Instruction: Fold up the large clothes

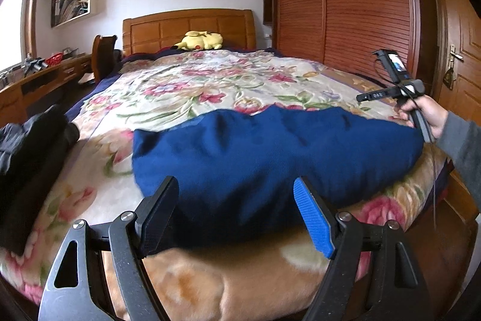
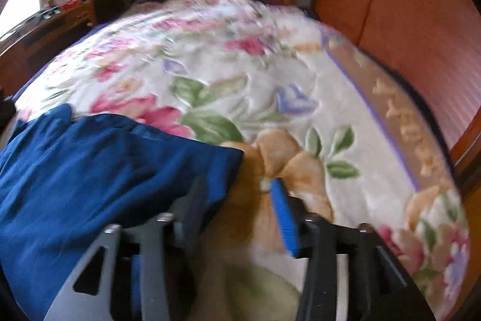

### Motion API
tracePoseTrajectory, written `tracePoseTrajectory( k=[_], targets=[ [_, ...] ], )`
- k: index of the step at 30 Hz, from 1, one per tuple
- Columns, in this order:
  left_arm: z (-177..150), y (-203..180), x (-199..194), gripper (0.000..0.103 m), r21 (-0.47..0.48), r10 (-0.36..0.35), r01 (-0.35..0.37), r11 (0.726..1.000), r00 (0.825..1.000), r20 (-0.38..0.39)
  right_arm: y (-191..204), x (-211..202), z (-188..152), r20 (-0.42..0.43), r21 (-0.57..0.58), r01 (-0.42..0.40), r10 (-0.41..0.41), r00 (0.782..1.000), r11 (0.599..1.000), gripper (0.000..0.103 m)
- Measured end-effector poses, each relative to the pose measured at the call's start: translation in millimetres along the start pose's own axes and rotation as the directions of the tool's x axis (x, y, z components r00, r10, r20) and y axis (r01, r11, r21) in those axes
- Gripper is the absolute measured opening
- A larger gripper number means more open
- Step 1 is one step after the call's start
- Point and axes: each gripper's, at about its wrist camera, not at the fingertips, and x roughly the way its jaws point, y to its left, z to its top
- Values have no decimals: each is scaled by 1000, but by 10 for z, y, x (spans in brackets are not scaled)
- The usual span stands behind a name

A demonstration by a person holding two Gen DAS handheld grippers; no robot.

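The dark blue knitted garment (image 1: 270,158) lies folded across the floral blanket (image 1: 195,86). Both the left hand-held gripper (image 1: 237,215) and right hand-held gripper (image 2: 237,212) hang spread, holding nothing. Likely between folds; next, regrasp an edge.

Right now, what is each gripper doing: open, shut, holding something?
Left gripper: open, nothing held; the blue garment lies beyond its fingers.
Right gripper: open, holding nothing, beside the garment's edge.
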Motion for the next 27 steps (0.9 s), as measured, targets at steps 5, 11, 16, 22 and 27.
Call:
tracePoseTrajectory(
  k=[5,11,16,22,27],
  targets=[
    [110,-66,166,80,8,-25,25,1000,1000,-8,291,-602,-291,108,-55,-5,11,994,998,55],
    [-49,15,349,80,5,19,-19,1000,995,-97,712,-962,-795,124,-115,-129,143,982,985,55],
    [-217,152,426,80,-1,44,-45,999,986,-160,890,-987,-1129,94,-137,-192,206,974,972,55],
    [-448,230,500,80,-18,4,-8,1000,981,-192,1030,-743,-1473,89,-152,-141,156,984,978,55],
    [-428,205,445,80,-19,13,-16,1000,985,-171,1008,-755,-1526,123,-117,-115,129,984,986,55]
  ],
)
